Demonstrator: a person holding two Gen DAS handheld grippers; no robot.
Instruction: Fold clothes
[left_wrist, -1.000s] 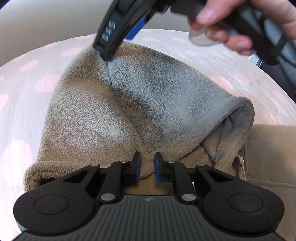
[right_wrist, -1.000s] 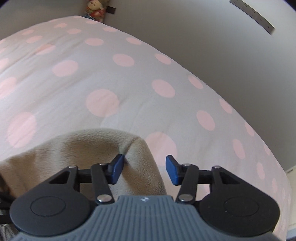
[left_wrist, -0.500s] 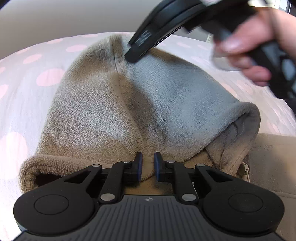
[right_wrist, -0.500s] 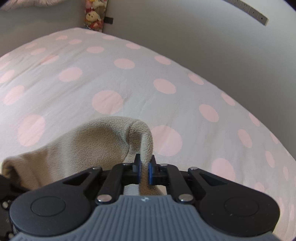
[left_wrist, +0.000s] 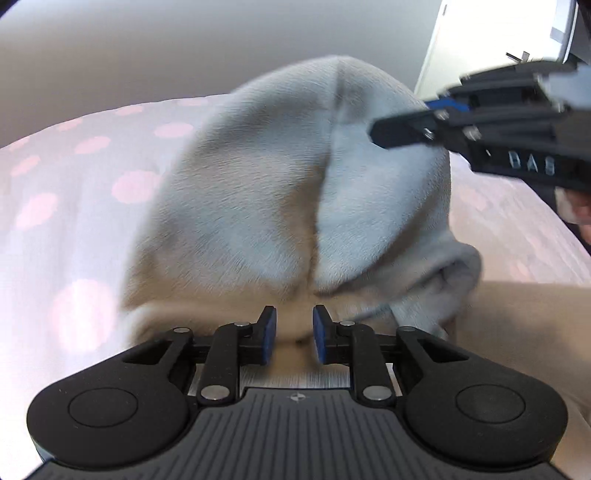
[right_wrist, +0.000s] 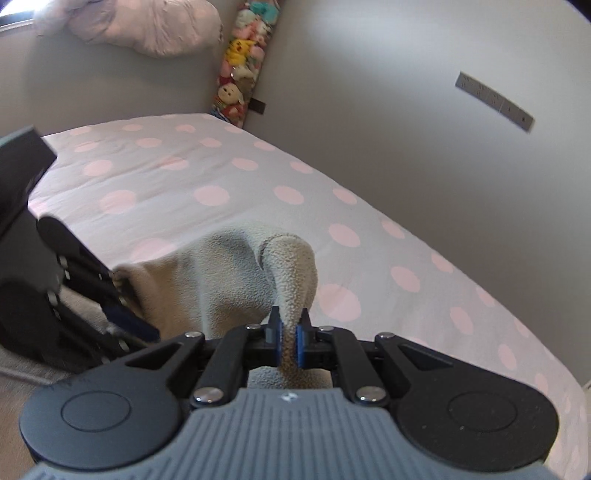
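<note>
Right wrist view shows my right gripper (right_wrist: 289, 339) clamped on the peak of the fleece hood (right_wrist: 236, 280), lifted off the bed (right_wrist: 332, 206); my left gripper (left_wrist: 294, 338), jaws just easing apart, stands narrowly open at the hood's base, pads clear; I judge folding barely begun, body unfolded; spotted cover, grey walls, plush toys (right_wrist: 240, 70) cornered.

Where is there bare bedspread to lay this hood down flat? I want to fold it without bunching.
The dotted bedspread lies bare beyond the hood, up to the stuffed toys in the corner, and right of it along the grey wall. It is crowded at near left, where the left hand-held gripper and the garment's body sit.
</note>
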